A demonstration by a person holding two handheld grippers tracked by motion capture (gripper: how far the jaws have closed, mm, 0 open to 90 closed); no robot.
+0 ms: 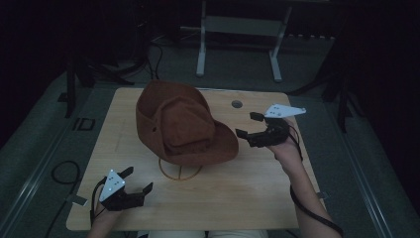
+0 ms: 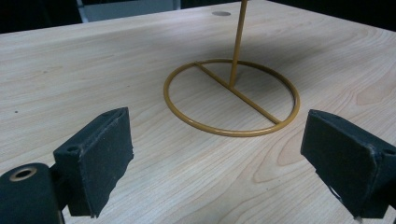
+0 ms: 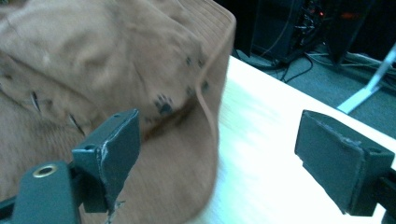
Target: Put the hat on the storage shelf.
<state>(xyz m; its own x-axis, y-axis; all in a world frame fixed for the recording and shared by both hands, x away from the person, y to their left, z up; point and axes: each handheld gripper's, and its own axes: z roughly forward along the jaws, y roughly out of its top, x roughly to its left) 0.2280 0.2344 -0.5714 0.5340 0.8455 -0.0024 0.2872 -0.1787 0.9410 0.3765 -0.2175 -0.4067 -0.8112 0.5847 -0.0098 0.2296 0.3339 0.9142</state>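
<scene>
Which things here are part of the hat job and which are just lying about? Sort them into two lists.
Part of the job:
- brown hat, sitting on top of its stand
- yellow wire stand, ring base on the table
- right gripper, jaws open beside the hat brim
- left gripper, jaws open, facing the stand's base

Just lying about:
- round grommet in the table
- cables on the floor

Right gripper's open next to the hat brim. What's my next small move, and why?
Probably ease the right gripper leftward until the brim of the hat sits between its jaws, then close. The jaws stand wide open, just short of the brim. The hat sits on the stand, and the left gripper is open, apart from it.
</scene>
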